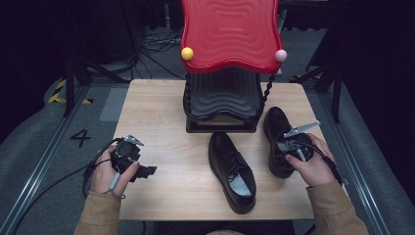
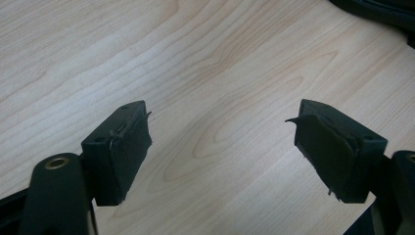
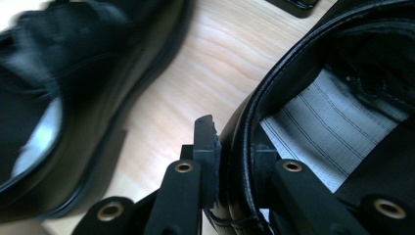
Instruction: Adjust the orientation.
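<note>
The right-hand shoe [image 1: 277, 137] lies at the right centre of the high view, on the wooden table [image 1: 161, 122], just right of the rack's base. The right gripper [image 3: 234, 161] pinches its collar: in the right gripper view one jaw sits outside the black leather rim and the other inside, against the striped grey lining, at the lower centre of the frame. The sole appears still on or barely off the table; which, cannot be told.

The second shoe [image 1: 232, 171] lies at lower centre of the high view, near the first but apart, untouched.

The shoe rack [image 1: 222, 88] stands at upper centre, with a red top shelf and a black lower shelf. No shoe can be seen on either shelf.

The left gripper [image 2: 222, 147] rests at the lower left of the high view, jaws spread wide over bare wood, holding nothing.

Judged status: grasp made on the first shoe; transfer to the rack and the whole handling of the second shoe remain.
</note>
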A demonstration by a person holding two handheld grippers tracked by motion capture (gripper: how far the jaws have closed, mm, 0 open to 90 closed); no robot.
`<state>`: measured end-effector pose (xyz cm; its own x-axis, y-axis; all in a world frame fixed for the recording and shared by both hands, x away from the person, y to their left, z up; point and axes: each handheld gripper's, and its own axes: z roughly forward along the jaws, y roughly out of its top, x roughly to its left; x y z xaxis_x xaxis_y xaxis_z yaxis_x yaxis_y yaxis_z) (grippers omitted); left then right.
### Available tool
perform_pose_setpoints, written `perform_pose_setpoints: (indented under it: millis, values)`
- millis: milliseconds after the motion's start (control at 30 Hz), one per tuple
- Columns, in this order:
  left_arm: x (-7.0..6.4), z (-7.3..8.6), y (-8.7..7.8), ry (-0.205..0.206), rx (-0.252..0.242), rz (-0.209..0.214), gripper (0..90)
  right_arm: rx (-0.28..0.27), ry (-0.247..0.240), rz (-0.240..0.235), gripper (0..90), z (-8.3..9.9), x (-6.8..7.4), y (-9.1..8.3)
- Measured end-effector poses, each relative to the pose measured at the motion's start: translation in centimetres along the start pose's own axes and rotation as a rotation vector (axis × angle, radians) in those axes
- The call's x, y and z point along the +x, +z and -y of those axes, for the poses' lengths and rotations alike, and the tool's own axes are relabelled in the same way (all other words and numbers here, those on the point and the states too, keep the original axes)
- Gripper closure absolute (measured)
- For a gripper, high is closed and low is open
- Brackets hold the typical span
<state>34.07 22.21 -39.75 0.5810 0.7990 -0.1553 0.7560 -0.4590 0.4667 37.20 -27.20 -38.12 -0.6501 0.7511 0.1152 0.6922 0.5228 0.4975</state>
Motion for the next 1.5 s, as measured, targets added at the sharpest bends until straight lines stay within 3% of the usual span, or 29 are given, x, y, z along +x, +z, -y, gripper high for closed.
perform_pose_setpoints:
  millis: [433,633,833,967,1233,1500]
  values:
    - [-0.2,-2.3,1.1,0.048,0.001,0.028,21.4,0.036,-0.125,-0.055,78.6,1.7,3.6,-4.0]
    - [-0.4,-3.1,1.6,0.062,0.005,0.037,21.4,0.064,-0.196,-0.069,78.6,2.1,5.5,-4.6]
    - [-0.5,-3.5,1.8,0.071,0.002,0.046,21.5,0.074,-0.233,-0.099,78.6,2.3,6.6,-4.9]
    - [-0.5,-3.6,2.0,0.074,0.005,0.047,21.5,0.091,-0.275,-0.113,78.6,2.2,7.2,-4.4]
    - [-0.5,-3.3,1.7,0.070,0.006,0.044,21.5,0.104,-0.368,-0.110,78.6,1.6,7.6,-1.4]
    - [-0.4,-3.2,1.6,0.065,0.004,0.042,21.4,0.173,-0.407,-0.095,78.4,1.6,8.2,1.4]
